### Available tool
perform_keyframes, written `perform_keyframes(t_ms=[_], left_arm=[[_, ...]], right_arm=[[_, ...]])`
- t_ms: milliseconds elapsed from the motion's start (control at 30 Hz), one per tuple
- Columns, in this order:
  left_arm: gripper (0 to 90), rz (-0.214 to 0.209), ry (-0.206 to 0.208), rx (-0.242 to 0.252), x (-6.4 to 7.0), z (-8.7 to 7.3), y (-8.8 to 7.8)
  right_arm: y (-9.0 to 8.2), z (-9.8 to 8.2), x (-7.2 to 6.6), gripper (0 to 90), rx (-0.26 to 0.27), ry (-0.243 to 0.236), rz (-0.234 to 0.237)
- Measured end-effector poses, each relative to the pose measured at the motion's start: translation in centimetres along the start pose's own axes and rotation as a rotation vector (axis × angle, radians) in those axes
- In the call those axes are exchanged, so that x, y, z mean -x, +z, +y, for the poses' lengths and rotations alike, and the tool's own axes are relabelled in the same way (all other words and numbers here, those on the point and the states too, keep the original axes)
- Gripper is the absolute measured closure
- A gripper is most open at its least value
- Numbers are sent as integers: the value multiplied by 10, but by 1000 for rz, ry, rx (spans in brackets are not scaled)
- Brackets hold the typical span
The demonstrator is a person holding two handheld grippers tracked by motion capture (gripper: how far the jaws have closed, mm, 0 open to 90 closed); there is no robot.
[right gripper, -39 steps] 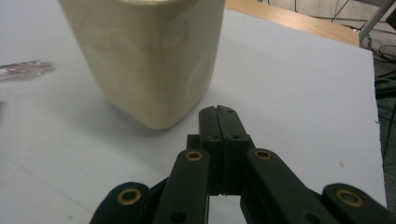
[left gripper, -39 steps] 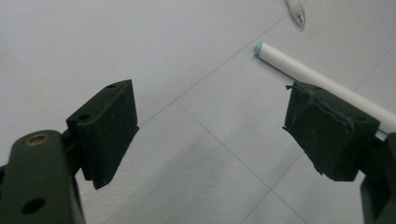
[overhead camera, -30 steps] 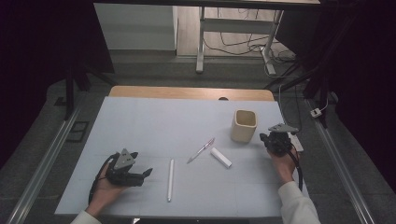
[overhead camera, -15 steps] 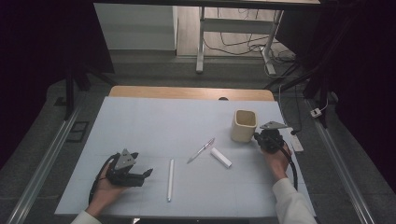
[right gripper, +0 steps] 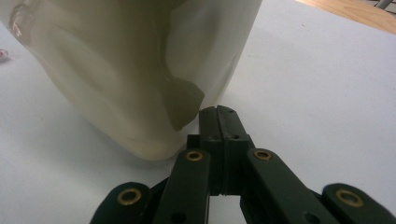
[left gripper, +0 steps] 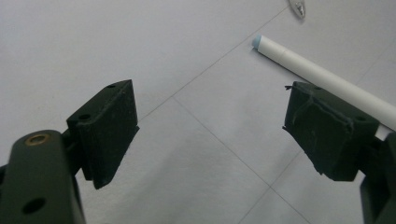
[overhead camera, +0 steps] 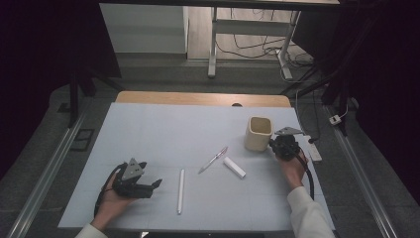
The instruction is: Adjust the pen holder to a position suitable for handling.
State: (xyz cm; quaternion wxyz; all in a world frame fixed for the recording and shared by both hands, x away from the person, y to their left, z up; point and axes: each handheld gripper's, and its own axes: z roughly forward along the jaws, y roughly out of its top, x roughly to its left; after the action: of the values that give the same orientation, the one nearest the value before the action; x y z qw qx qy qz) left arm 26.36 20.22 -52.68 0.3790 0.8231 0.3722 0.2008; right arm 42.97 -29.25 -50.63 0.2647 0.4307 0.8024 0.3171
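A cream square cup stands upright at the right of the white table top. My right gripper is shut, its jaws pressed together with nothing between them, tips right against the cup's lower wall; in the right gripper view the right gripper sits at the cup's base. My left gripper lies at the front left, open and empty. A long white pen lies just to its right; in the left gripper view that pen runs behind the right jaw of the left gripper.
A clear pen with a pink tip and a short white cap-like stick lie mid-table, left of the cup. A wooden strip borders the far edge. Metal rails run along both sides of the table.
The right hand and its gripper moved left toward the cup and now sit against its side. The left gripper stayed where it was.
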Motion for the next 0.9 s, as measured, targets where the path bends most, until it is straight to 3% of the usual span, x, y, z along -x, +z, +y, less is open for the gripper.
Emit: perform_keyframes(t_ms=[467, 533, 667, 900], left_arm=[[169, -8, -3, 1, 0, 0, 0], [168, -8, -4, 1, 0, 1, 0], [168, -19, -8, 10, 1, 2, 0], [168, -20, -8, 7, 1, 1, 0]], right_arm=[[0, 1, -1, 891, -5, 13, -8], [1, 1, -2, 891, -6, 18, 8], [3, 3, -11, 891, -11, -24, 2], [7, 7, -14, 891, -5, -16, 8]])
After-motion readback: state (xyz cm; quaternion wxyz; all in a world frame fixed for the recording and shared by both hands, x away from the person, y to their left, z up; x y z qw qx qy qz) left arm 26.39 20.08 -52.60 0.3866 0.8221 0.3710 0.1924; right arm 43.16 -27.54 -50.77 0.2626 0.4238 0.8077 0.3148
